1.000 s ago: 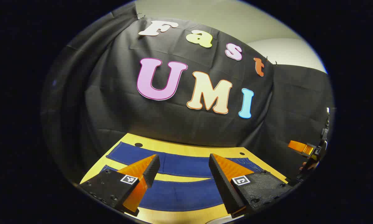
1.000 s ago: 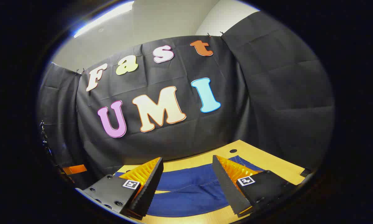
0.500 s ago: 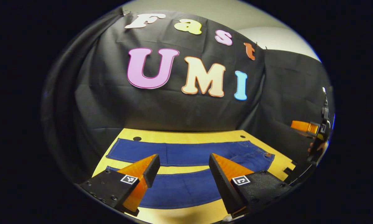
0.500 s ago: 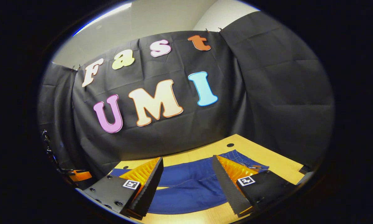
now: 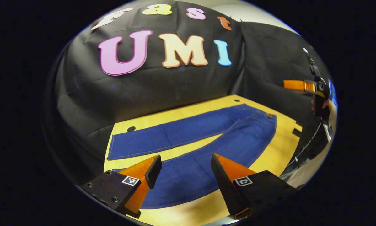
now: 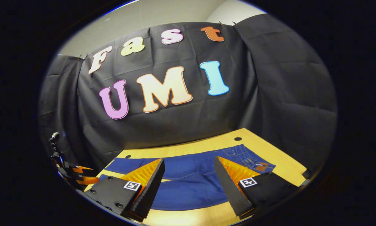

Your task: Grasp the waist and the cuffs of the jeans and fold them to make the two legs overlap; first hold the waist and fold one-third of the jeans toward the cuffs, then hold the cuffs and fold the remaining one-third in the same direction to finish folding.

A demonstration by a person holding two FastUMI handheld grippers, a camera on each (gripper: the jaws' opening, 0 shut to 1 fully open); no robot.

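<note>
Dark blue jeans (image 5: 206,135) lie flat on the yellow wooden table (image 5: 279,153), legs spread apart, cuffs at the left, waist at the far right. My left gripper (image 5: 185,164) hovers open above the near leg with nothing between its fingers. In the right gripper view the jeans (image 6: 191,182) stretch across the table (image 6: 269,153), the waist with its small brown patch at the right. My right gripper (image 6: 189,169) hangs open over the seat of the jeans, empty. The right gripper (image 5: 304,85) also appears far right in the left gripper view, held by a hand.
Black cloth walls close in the table's back and sides. Small round holes (image 5: 131,129) mark the table's far corners (image 6: 237,138). The left gripper (image 6: 78,174) appears at the left edge of the right gripper view. Bare table lies between the two legs.
My left gripper has risen and tilted down, so the whole jeans now show. My right gripper has also lifted slightly, showing more of the waist. Both stay open.
</note>
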